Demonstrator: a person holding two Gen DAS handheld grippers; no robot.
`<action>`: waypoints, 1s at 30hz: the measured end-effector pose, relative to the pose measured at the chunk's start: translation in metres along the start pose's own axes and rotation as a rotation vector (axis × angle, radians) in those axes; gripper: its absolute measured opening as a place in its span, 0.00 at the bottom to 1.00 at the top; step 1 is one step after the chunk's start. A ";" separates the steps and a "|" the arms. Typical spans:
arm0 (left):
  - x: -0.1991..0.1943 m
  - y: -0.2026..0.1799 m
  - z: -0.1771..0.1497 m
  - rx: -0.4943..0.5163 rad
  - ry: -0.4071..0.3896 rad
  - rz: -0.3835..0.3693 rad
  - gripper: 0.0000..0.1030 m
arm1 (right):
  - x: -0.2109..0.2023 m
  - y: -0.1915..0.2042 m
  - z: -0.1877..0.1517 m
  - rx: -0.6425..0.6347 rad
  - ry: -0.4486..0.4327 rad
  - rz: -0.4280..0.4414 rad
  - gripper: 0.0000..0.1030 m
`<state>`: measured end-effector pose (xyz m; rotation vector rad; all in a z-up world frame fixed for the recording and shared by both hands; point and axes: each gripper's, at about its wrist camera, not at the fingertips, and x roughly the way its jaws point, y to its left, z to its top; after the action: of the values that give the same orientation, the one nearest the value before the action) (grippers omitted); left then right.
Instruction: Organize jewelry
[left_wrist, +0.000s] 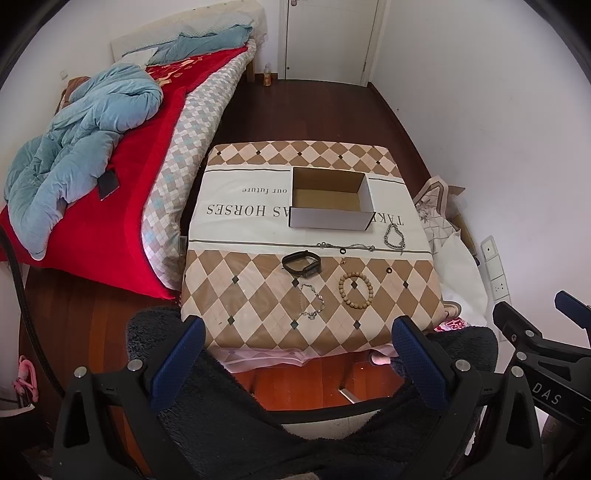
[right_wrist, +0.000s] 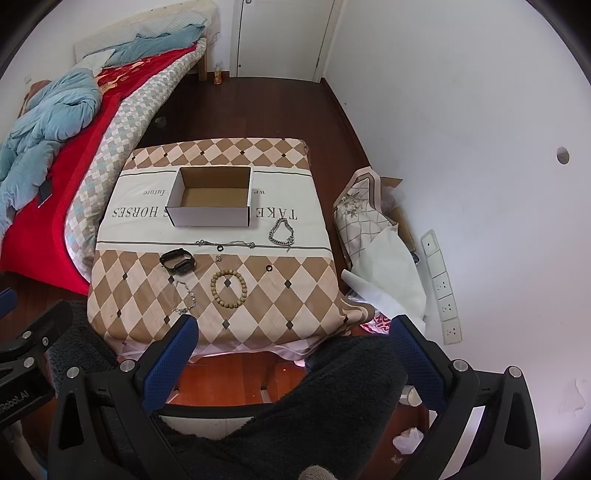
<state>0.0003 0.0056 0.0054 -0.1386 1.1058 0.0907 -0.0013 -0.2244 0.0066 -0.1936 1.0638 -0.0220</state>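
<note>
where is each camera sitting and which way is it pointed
Left wrist: rides the left hand-held gripper, angled down at the diamond-patterned cloth table; its open blue fingers, dark fleecy legs and the right hand-held gripper show.
Right wrist: rides the right hand-held gripper, same downward tilt, set further right; its open fingers and a fleecy leg show.
Shared: open cardboard box, wooden bead bracelet, black wristband.
</note>
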 end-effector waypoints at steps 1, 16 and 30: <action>0.000 -0.001 0.000 0.000 -0.001 0.002 1.00 | 0.003 -0.005 0.003 0.001 0.000 0.000 1.00; -0.002 -0.001 0.002 0.000 -0.008 0.004 1.00 | 0.002 -0.005 0.002 0.000 -0.003 -0.005 1.00; -0.005 -0.004 0.005 0.006 -0.018 0.004 1.00 | -0.006 -0.012 0.009 0.005 -0.009 -0.006 1.00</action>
<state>0.0032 0.0021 0.0126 -0.1299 1.0880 0.0918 0.0046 -0.2339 0.0183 -0.1924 1.0545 -0.0289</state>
